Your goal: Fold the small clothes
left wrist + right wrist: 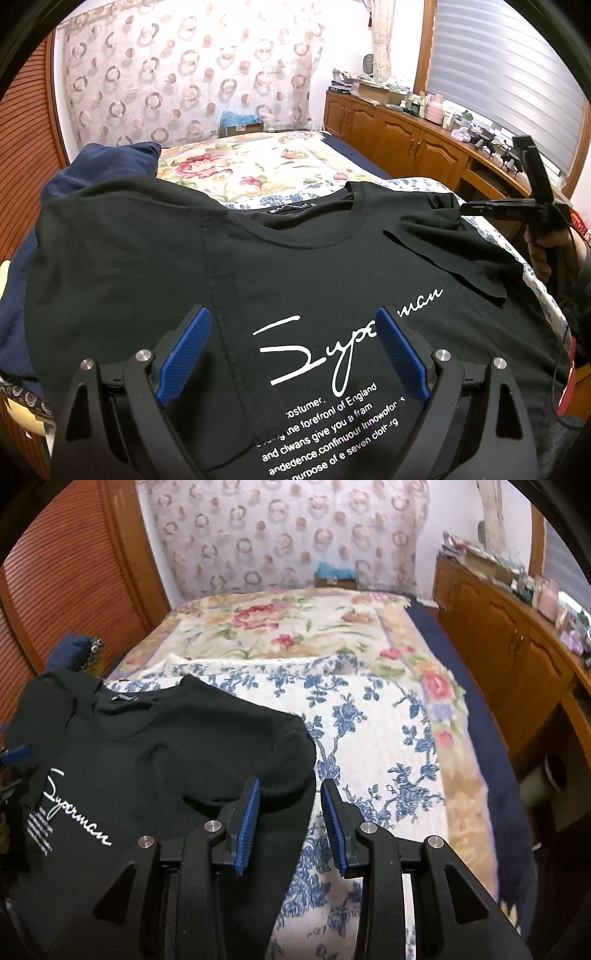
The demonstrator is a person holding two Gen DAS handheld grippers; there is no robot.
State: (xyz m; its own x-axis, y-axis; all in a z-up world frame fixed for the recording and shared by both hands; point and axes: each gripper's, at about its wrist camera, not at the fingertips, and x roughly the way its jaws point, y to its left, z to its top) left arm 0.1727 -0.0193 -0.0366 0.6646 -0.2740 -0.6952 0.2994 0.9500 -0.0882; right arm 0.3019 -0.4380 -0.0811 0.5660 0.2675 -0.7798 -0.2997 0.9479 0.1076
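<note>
The bed (369, 709) carries the black T-shirt (295, 266), print up, one sleeve already folded in. Left gripper (293, 350) hovers wide open above the print; right gripper (290, 821) is part-open, empty, at the shirt's side edge. Pinch that edge cleanly, then fold inward.

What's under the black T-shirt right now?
The black T-shirt lies on a blue-flowered white cloth; its left side rests on dark blue fabric. Anything beneath its middle is covered.

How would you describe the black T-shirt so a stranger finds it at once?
On the bed, over the blue-flowered white cloth, lies a black cotton T-shirt. Only it bears white handwritten lettering across the chest; the dark blue fabric beside it is plain.
</note>
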